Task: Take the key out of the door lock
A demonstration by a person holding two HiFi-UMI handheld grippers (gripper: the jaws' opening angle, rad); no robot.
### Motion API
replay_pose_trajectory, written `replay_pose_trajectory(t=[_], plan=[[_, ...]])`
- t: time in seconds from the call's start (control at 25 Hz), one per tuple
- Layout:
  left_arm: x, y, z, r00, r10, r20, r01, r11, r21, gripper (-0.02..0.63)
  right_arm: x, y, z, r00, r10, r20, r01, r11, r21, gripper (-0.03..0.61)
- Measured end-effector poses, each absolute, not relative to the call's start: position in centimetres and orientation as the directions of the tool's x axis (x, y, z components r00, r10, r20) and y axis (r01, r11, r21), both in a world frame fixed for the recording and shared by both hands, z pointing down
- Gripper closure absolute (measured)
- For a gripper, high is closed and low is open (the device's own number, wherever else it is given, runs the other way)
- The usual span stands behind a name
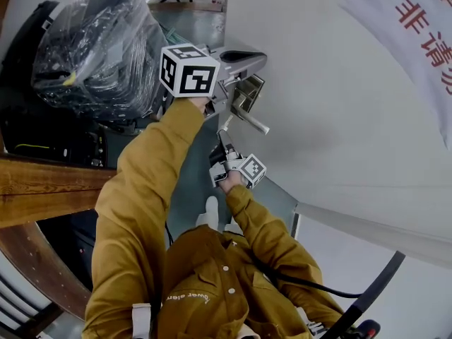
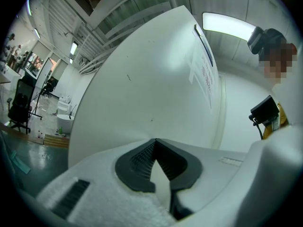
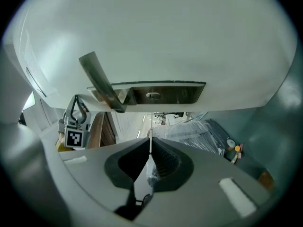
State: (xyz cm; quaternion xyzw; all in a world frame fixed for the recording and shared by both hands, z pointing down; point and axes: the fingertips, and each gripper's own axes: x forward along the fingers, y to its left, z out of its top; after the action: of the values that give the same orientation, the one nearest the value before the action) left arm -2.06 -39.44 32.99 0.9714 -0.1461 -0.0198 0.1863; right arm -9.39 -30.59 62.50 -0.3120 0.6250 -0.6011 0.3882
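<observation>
The white door (image 1: 339,119) carries a steel lock plate (image 3: 163,93) with a keyhole (image 3: 152,95) and a lever handle (image 3: 100,82). My right gripper (image 3: 150,143) is shut on the key (image 3: 150,137). The thin blade sticks out past the fingertips, just short of the keyhole and clear of it, and a key ring (image 3: 141,201) hangs behind the jaws. In the head view the right gripper (image 1: 223,149) sits just below the lever handle (image 1: 252,121). My left gripper (image 1: 244,61) rests against the door above the lock plate (image 1: 247,90); its jaws (image 2: 155,143) are shut on nothing.
A bundle wrapped in clear plastic (image 1: 99,48) stands left of the door. A wooden beam (image 1: 49,189) runs along the lower left. A banner with red characters (image 1: 424,20) hangs on the door at the upper right. The person's yellow sleeves (image 1: 148,189) fill the middle.
</observation>
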Motion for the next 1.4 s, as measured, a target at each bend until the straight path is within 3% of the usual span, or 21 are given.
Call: replay_pose_trajectory(t=[0.48, 0.88, 1.12, 1.4], plan=[[-2.5, -39.8, 33.2, 0.950, -0.311, 0.022, -0.296, -0.879, 0.373, 0.614, -8.8, -24.9, 53.6, -0.672, -0.712, -0.206, 0.010, 0.269, -0.963, 0.555], [-3.1, -40.0, 34.0, 0.941, -0.337, 0.033, -0.323, -0.864, 0.386, 0.614, -2.2, -21.5, 43.8, -0.704, -0.683, -0.195, -0.374, 0.590, -0.715, 0.554], [-3.4, -37.8, 35.1, 0.932, -0.358, 0.061, -0.355, -0.867, 0.349, 0.614, 2.3, -19.5, 38.9, -0.624, -0.763, -0.172, -0.617, 0.615, -0.491, 0.554], [-4.2, -27.0, 35.7, 0.856, -0.514, 0.044, -0.516, -0.849, 0.111, 0.614, 4.0, -17.7, 36.5, -0.612, -0.773, -0.168, -0.689, 0.625, -0.367, 0.554]])
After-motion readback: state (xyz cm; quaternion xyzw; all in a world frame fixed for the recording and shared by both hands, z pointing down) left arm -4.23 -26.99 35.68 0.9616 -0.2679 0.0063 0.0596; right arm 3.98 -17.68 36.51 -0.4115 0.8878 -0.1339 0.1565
